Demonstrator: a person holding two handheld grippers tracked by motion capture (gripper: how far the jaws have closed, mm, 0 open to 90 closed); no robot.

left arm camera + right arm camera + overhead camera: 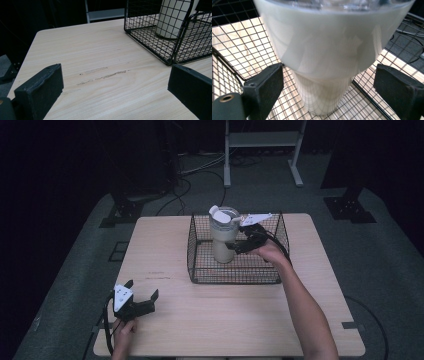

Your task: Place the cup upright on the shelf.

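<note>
A cream tumbler (222,237) with a clear lid stands upright inside a black wire basket (235,276) at the back middle of the wooden table (225,330). My right gripper (239,240) reaches into the basket from the right and is open. In the right gripper view its jaws straddle the tumbler (324,50), the gripper (327,77) level with the narrow lower part, over the basket mesh (237,50). My left gripper (143,289) rests open near the front left corner. It (116,75) holds nothing and faces the basket (150,42) and tumbler (172,20).
Faint scuff marks (102,75) cross the tabletop ahead of the left gripper. Beyond the table, on the grey floor, are a white metal frame (262,140), cables (185,185) and black stand bases (350,207).
</note>
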